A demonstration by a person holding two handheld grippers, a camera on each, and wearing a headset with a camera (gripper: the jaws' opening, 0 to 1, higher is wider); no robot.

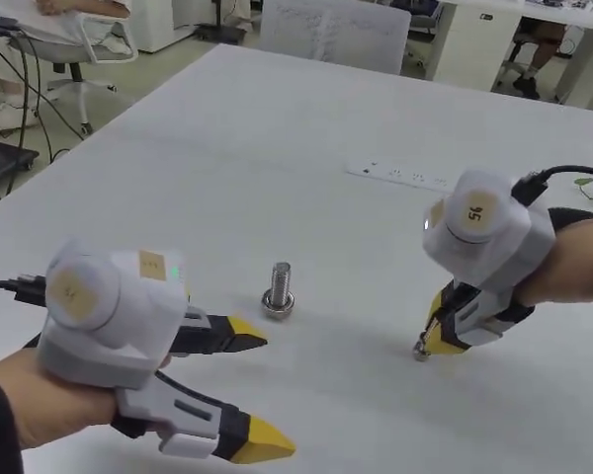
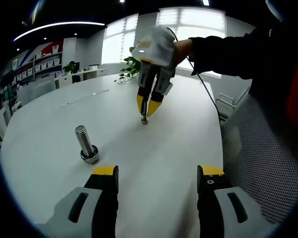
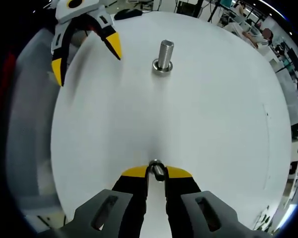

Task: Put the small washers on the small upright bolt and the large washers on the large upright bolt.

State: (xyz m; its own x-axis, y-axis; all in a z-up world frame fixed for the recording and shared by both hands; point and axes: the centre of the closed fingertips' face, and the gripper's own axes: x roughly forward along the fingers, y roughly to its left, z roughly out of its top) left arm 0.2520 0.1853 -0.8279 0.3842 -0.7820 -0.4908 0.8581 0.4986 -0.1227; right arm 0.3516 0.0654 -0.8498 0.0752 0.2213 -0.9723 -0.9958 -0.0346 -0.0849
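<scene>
Head view: left gripper (image 1: 259, 393) low at the left, jaws spread wide. The large bolt (image 1: 280, 289) stands upright on the white counter (image 1: 306, 148), just past one jaw tip.
Left gripper view: the bolt is ahead and left of the jaws. The right gripper (image 2: 148, 111) points down, tips at the counter.
Right gripper view: jaws pinching a small metal part (image 3: 156, 170). The bolt is well ahead.
</scene>
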